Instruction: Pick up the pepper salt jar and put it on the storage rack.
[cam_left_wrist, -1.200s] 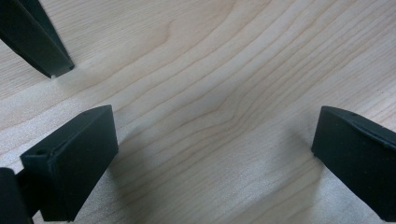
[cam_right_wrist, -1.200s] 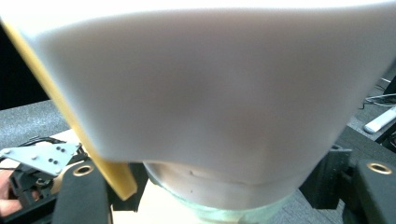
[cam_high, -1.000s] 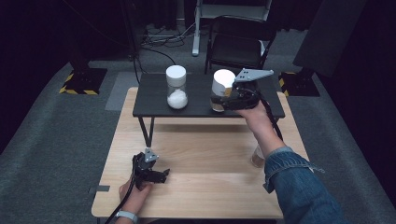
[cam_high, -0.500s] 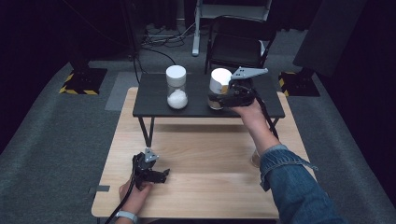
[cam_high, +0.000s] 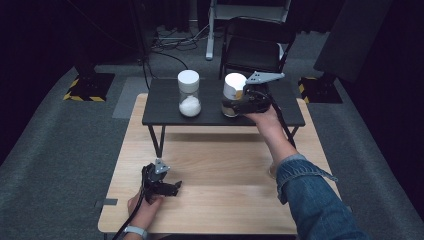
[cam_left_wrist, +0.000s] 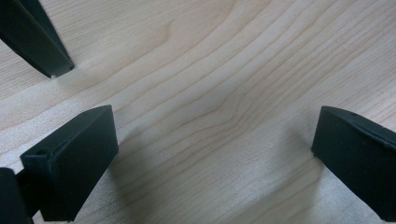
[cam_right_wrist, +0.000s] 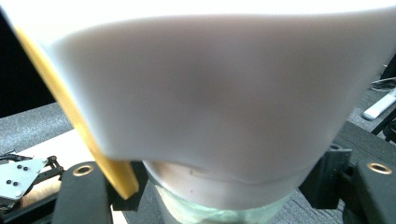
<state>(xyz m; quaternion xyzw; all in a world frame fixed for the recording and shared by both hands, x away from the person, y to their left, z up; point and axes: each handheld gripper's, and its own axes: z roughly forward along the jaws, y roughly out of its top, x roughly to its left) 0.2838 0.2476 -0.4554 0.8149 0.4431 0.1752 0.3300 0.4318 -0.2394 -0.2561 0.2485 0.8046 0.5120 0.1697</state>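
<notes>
A glass jar with a white lid (cam_high: 233, 84) stands at the right of the small black table (cam_high: 165, 107). My right gripper (cam_high: 236, 103) is shut on the jar just below its lid, reaching in from the right. In the right gripper view the white lid (cam_right_wrist: 224, 93) looms close, a yellow strip (cam_right_wrist: 77, 121) runs down its left side, and the black jaws flank the glass neck. A second white-lidded jar (cam_high: 189, 97), part full of white powder, stands to the left. My left gripper (cam_high: 172, 187) rests open on the wooden table (cam_high: 225, 200), its pads (cam_left_wrist: 70, 158) wide apart over bare wood.
The black table sits on the far half of the wooden table on thin legs (cam_high: 159, 142). A black chair (cam_high: 255, 50) stands behind it. Yellow-striped stand bases (cam_high: 84, 87) sit on the grey carpet at both sides, with cables farther back.
My right hand and the jar it grips have shifted slightly to the left. The left gripper has stayed where it was.
</notes>
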